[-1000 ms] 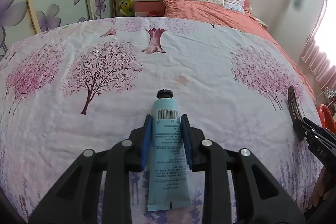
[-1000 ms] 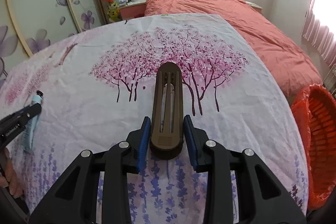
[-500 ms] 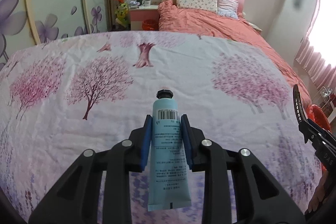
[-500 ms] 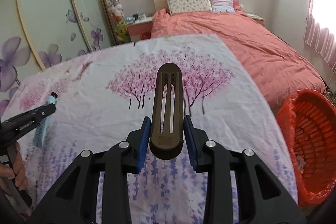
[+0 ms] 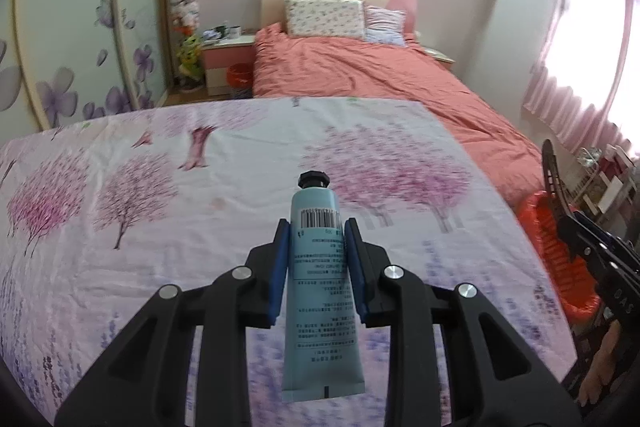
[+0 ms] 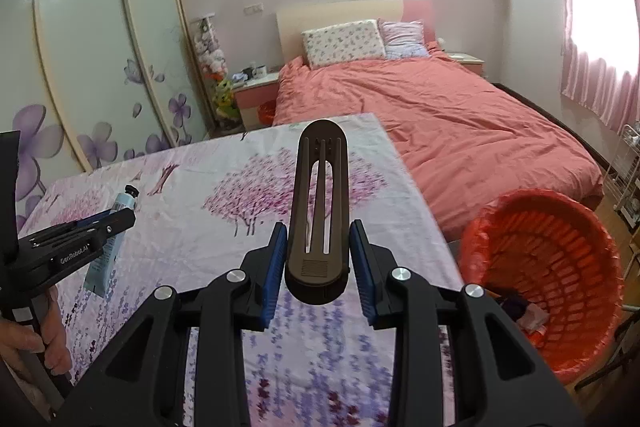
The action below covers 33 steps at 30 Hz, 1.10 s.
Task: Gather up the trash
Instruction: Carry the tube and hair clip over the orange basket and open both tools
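Observation:
My left gripper (image 5: 316, 231) is shut on a light blue tube (image 5: 320, 283) with a black cap, held above the flowered tablecloth (image 5: 140, 211). My right gripper (image 6: 318, 233) is shut on a dark brown slotted plastic piece (image 6: 320, 203), also held above the cloth. An orange trash basket (image 6: 552, 267) stands to the right of the table; some scraps lie in it. It also shows in the left wrist view (image 5: 552, 247). The left gripper with the tube shows at the left of the right wrist view (image 6: 108, 223).
Beyond the table stands a bed (image 6: 440, 115) with a salmon cover and pillows. A mirrored wardrobe (image 6: 92, 67) lines the left wall. A nightstand (image 6: 256, 95) and a small orange bin (image 6: 266, 113) stand beside the bed. A wire rack (image 6: 628, 171) is at the far right.
Both grippers have risen and swung right with their objects still held. The orange basket has come much more into view on the right.

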Motion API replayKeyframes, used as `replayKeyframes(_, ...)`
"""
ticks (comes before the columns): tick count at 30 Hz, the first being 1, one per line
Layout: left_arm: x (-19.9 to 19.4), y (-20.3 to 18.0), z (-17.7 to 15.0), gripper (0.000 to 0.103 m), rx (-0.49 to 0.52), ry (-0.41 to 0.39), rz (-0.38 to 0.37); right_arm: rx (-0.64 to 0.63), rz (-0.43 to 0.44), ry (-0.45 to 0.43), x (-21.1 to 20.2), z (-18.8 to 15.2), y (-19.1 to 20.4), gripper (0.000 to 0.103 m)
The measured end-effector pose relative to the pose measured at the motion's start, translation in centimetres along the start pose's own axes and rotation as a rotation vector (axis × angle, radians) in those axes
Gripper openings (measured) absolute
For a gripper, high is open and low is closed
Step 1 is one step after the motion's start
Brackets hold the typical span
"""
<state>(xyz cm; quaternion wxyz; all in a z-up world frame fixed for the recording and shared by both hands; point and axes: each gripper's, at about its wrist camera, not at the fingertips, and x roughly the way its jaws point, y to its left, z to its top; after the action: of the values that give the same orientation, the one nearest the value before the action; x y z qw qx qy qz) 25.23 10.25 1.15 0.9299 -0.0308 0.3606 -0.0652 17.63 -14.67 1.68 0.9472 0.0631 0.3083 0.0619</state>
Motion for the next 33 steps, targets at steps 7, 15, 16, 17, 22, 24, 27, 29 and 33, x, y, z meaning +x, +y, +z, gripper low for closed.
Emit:
replayKeyframes(7,-1.9,-5.3,0.2,0.028,0.075,-0.025,-0.073,0.046,-0.036,-0.039,-2.4,0.0,-3.0,0.033)
replayKeyframes(15,-3.0,-12.3,0.2,0.028,0.164,-0.040,-0.158,0.103,-0.087,-0.078,-4.8,-0.6,-7.0,0.033)
replayKeyframes(16,-3.0,-13.3,0.2,0.028,0.173,-0.039,-0.172,0.108,-0.093,-0.081,-5.1,-0.7,-7.6,0.033)
replayKeyframes(17,-3.0,-14.3,0.1,0.028,0.183,-0.036,-0.189,0.115,-0.104,-0.085,-5.5,-0.9,-8.3,0.033)
replayKeyframes(22,-2.5,-19.5,-0.4,0.028,0.231,-0.017,-0.276,0.165,-0.152,-0.094,-6.6,-1.6,-11.7,0.033)
replayKeyframes(24,-2.1,-21.2,-0.6,0.028,0.247,-0.011,-0.304,0.182,-0.172,-0.092,-6.7,-2.0,-12.9,0.033)
replayKeyframes(27,-1.1,-24.7,-0.9,0.028,0.274,0.006,-0.359,0.211,-0.192,-0.083,-6.6,-2.4,-14.8,0.033)
replayKeyframes(29,-0.7,-26.3,-1.2,0.028,0.291,0.017,-0.383,0.232,-0.206,-0.080,-6.5,-2.8,-16.0,0.033)
replayKeyframes(33,0.5,-29.3,-2.0,0.028,0.331,0.039,-0.417,0.270,-0.221,-0.078,-6.4,-3.0,-18.0,0.033)
